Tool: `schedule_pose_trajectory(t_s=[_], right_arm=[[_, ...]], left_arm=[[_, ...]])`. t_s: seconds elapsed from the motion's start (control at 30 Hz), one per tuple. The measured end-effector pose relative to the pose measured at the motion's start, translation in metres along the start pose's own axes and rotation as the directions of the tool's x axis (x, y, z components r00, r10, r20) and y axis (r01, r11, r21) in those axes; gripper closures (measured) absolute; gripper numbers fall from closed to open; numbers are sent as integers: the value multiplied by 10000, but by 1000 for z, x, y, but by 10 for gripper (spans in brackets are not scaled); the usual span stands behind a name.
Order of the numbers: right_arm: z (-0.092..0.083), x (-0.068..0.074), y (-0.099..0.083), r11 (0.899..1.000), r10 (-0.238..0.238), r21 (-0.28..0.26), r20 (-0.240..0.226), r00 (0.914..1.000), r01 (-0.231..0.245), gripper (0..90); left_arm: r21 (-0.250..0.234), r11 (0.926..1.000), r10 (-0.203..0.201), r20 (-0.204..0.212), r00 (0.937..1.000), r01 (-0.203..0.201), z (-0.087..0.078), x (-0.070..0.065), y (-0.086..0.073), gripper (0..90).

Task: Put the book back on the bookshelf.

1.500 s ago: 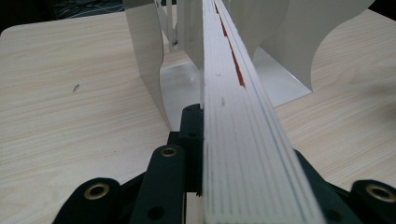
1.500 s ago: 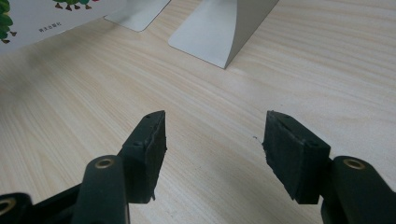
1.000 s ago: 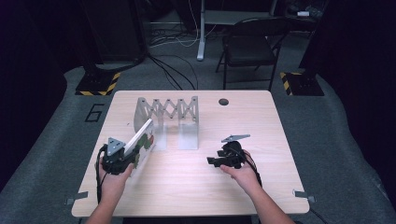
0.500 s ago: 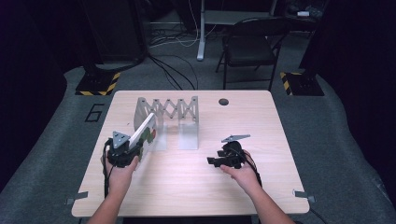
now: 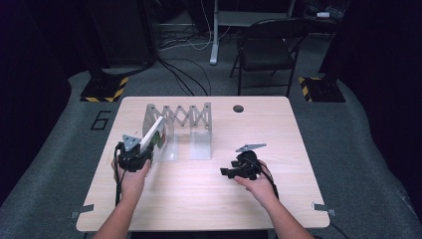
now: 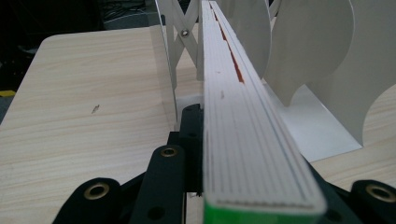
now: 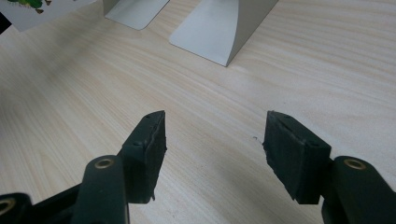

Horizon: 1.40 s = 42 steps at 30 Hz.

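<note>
Book (image 5: 153, 135), thin and white-covered with a green patch on its face, is held edge-up in the left gripper (image 5: 135, 152) at the left side of the desk (image 5: 199, 199). The fingers (image 6: 163, 177) of this gripper are seen clamped tight against the book's lower end in the left gripper view, where the page edges (image 6: 247, 140) run away from the camera toward the rack. The book is tilted, its far end raised and lying against the leftmost white divider of the expanding rack (image 5: 184, 117), which stands at the rear left of the desk. Whether the book sits inside a slot or merely beside the first divider cannot be told. The rack's flat base plates (image 7: 215, 28) are recorded near the top of the right gripper view. The right gripper (image 5: 239, 171) is held low over the desk, right of centre and well apart from the rack. Its fingers (image 7: 149, 140) are part-way open, with nothing between them but bare wood. A folding chair (image 5: 266, 50) is noted beyond the far edge of the desk.
</note>
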State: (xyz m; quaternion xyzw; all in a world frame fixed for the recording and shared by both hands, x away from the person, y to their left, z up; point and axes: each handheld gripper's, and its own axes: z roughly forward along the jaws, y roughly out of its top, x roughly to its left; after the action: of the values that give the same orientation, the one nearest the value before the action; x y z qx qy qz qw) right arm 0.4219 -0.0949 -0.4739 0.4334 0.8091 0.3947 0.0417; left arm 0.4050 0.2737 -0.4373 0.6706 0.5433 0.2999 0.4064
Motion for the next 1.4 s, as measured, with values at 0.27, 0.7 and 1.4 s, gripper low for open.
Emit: schedule_pose_trajectory(t_s=[0.27, 0.7, 1.4], right_arm=[[-1, 0, 0, 9999, 160, 63, -50, 9999, -160, 392], [-1, -1, 0, 10000, 40, -31, -39, 10000, -40, 392], [-1, 0, 0, 9999, 100, 56, -54, 9999, -100, 392]], left_arm=[[-33, 10000, -83, -122, 9999, 83, 9, -3, 1, 757], [-8, 10000, -90, -361, 9993, 90, 20, -4, 0, 757], [431, 9991, 59, -610, 9981, -33, 33, -13, -7, 755]])
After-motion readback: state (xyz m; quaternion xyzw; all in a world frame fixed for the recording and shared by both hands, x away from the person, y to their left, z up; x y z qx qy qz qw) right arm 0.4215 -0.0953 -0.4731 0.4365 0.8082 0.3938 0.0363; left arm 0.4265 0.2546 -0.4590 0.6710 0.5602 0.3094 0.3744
